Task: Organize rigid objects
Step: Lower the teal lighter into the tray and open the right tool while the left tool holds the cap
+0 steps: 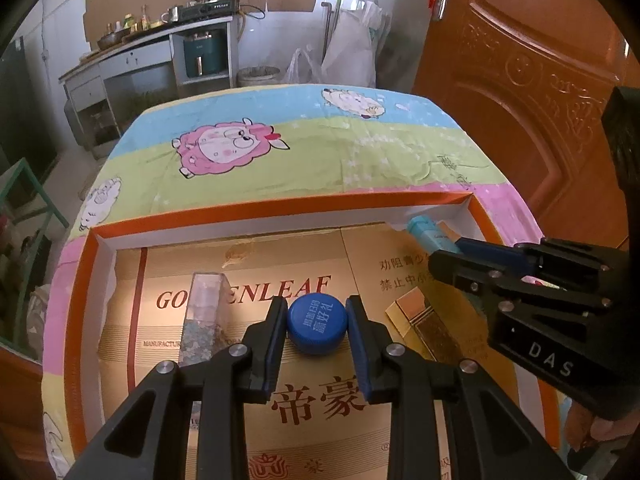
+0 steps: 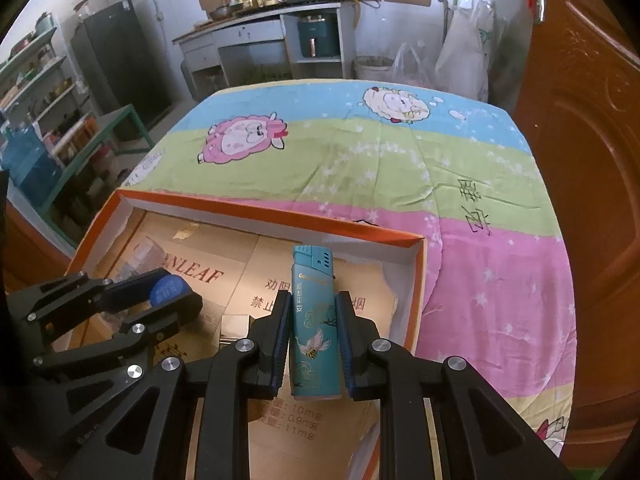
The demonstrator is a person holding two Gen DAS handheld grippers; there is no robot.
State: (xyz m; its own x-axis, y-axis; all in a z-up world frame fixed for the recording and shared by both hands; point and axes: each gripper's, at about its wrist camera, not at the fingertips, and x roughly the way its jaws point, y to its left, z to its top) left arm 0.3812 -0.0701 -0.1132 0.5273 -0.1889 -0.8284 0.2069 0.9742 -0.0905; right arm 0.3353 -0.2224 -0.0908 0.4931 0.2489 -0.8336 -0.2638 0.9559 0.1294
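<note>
My left gripper (image 1: 317, 322) is shut on a blue bottle cap (image 1: 317, 323) and holds it over the orange-rimmed cardboard box (image 1: 280, 204). My right gripper (image 2: 313, 316) is shut on a teal lighter (image 2: 314, 320) with a crane print, above the box's right part (image 2: 420, 280). The right gripper also shows at the right of the left wrist view (image 1: 440, 268), with the lighter tip (image 1: 424, 230) sticking out. The left gripper with the cap (image 2: 168, 290) shows at the left of the right wrist view. A clear glittery bar (image 1: 204, 316) and a gold lighter (image 1: 424, 320) lie in the box.
The box sits on a table covered by a sheep-print cloth (image 1: 320, 140). A brown door (image 1: 540, 80) stands close on the right. A counter with a stove (image 1: 160, 40), bags, a fridge (image 2: 120, 60) and shelves (image 2: 40, 100) lie beyond the table.
</note>
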